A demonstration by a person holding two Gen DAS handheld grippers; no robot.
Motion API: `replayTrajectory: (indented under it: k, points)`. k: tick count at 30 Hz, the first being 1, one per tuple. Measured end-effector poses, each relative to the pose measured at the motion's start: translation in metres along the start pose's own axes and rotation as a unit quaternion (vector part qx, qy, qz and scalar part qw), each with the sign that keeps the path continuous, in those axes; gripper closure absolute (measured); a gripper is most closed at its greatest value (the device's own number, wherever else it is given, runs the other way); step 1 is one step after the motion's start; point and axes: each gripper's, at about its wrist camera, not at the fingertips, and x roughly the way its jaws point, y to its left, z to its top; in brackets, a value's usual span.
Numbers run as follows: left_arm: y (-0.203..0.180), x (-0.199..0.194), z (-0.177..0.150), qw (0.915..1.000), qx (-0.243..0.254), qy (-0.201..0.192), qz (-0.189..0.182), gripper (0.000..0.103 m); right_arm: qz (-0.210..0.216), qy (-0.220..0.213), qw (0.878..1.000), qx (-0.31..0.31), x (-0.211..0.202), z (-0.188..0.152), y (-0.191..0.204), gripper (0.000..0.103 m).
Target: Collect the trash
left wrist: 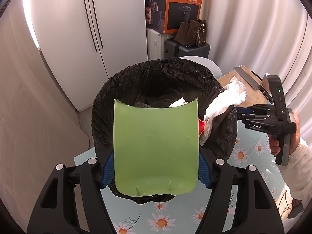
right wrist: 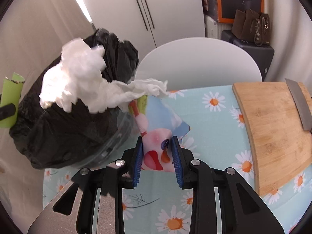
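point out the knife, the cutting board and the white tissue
knife (right wrist: 300,105), right wrist view, on the flat of the blade
cutting board (right wrist: 273,128), right wrist view, bare wood near the middle
white tissue (right wrist: 78,78), right wrist view, the crumpled bulk

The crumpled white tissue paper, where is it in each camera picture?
Left wrist view: the crumpled white tissue paper hangs over the right rim of the black bin bag, right of centre.
Right wrist view: it is heaped on the bag, upper left.
Shared landmark: the wooden chopping board on the daisy tablecloth.
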Motion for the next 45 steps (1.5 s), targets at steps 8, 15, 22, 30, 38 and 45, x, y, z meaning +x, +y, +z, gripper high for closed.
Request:
replayTrajectory:
  k: [8, 15, 22, 30, 38, 45]
  points:
    - [0.001, -0.002, 0.003, 1.0000, -0.003, -0.008, -0.002, 0.035, 0.022, -0.073, 0.996, -0.049, -0.061, 0.040, 0.038, 0.076]
    - [0.006, -0.007, 0.003, 0.9998, -0.004, -0.018, -0.008, 0.035, 0.033, -0.088, 0.990, -0.103, -0.079, 0.059, 0.080, 0.076]
    - [0.012, -0.012, 0.008, 0.9987, -0.006, -0.047, -0.021, 0.031, 0.050, -0.088, 0.986, -0.130, -0.071, 0.068, 0.107, 0.063]
    - [0.013, -0.036, -0.002, 0.9947, -0.007, -0.101, -0.019, 0.006, 0.028, -0.102, 0.983, -0.148, -0.074, 0.059, 0.111, 0.018]
    - [0.005, -0.048, -0.021, 0.9942, -0.031, -0.101, 0.021, 0.006, 0.043, -0.110, 0.982, -0.149, -0.087, 0.046, 0.102, 0.015]
    - [-0.017, -0.079, -0.042, 0.9886, -0.073, -0.110, 0.073, 0.006, 0.075, -0.115, 0.979, -0.149, -0.117, 0.033, 0.085, 0.013]
